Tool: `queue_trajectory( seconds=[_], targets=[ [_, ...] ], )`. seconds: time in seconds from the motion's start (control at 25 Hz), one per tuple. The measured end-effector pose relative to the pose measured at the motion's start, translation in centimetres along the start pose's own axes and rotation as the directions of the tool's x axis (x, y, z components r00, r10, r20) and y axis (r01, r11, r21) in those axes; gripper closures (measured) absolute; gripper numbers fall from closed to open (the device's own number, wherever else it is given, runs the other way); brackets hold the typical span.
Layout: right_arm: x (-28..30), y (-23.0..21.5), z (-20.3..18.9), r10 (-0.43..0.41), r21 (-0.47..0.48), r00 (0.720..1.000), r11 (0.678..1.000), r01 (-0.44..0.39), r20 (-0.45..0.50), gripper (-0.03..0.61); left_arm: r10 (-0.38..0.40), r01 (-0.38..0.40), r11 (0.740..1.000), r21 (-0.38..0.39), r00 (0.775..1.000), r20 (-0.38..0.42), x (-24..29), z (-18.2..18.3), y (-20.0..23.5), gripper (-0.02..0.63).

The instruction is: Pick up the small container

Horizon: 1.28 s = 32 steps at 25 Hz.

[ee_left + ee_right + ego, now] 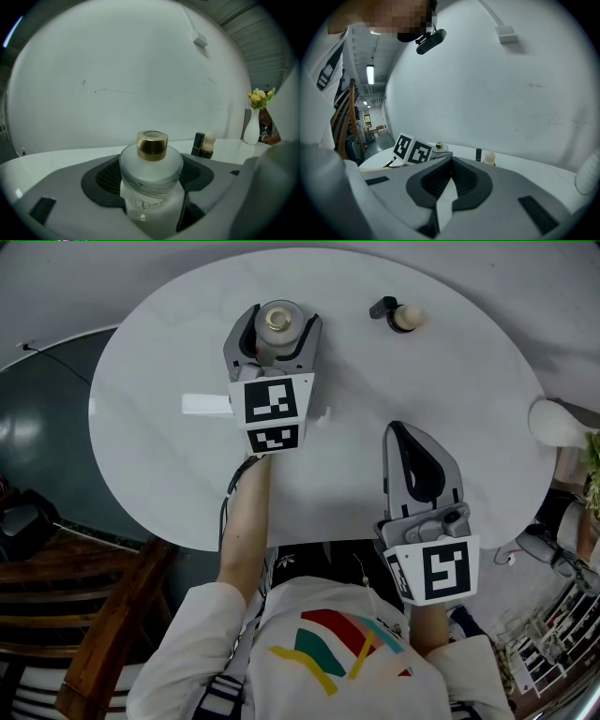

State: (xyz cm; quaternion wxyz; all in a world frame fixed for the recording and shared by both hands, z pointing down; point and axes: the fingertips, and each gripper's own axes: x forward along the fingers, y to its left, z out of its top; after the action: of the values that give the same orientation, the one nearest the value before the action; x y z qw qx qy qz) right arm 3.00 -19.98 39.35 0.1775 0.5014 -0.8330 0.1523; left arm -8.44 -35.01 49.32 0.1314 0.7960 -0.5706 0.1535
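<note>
The small container (pixel 151 174) stands upright on the far part of the table (pixel 450 381), squarely between the left gripper's (pixel 279 326) jaws, which press its sides, while the right gripper (pixel 399 435), closed and empty, sits well apart.

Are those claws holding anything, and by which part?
Left gripper: jaws clamp the body of a small frosted glass bottle with gold cap. Right gripper: nothing.
</note>
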Motion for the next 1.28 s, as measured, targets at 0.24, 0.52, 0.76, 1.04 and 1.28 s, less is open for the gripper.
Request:
queue_trajectory(
  seconds=[0.24, 0.52, 0.76, 1.04, 1.28],
  targets=[
    [0.0, -0.3, 0.3, -0.001, -0.009, 1.0, 1.0, 0.001, 0.003, 0.566, 0.008, -0.008, 1.0, -0.006, 1.0, -0.002, 0.1, 0.0, 0.0, 0.261],
    [-0.2, -0.4, 1.0, -0.011, -0.028, 1.0, 1.0, 0.011, 0.011, 0.568, 0.007, -0.007, 1.0, -0.005, 0.999, 0.042, -0.6, 2.0, -0.5, 0.261],
    [-0.9, -1.0, 3.3, -0.034, -0.046, 0.998, 0.998, 0.036, 0.051, 0.568, 0.014, -0.015, 1.0, 0.007, 0.995, 0.099, -2.0, 6.0, -0.9, 0.261],
    [-3.0, -2.1, 8.1, -0.06, -0.052, 0.988, 0.996, 0.068, 0.142, 0.568, 0.04, -0.045, 0.999, 0.025, 0.981, 0.19, -6.1, 13.7, -1.4, 0.26],
    [-5.1, -2.4, 12.3, -0.145, -0.157, 0.967, 0.971, 0.179, 0.209, 0.568, 0.05, -0.074, 0.994, 0.081, 0.963, 0.264, -12.3, 20.8, -2.7, 0.261]
  ],
)
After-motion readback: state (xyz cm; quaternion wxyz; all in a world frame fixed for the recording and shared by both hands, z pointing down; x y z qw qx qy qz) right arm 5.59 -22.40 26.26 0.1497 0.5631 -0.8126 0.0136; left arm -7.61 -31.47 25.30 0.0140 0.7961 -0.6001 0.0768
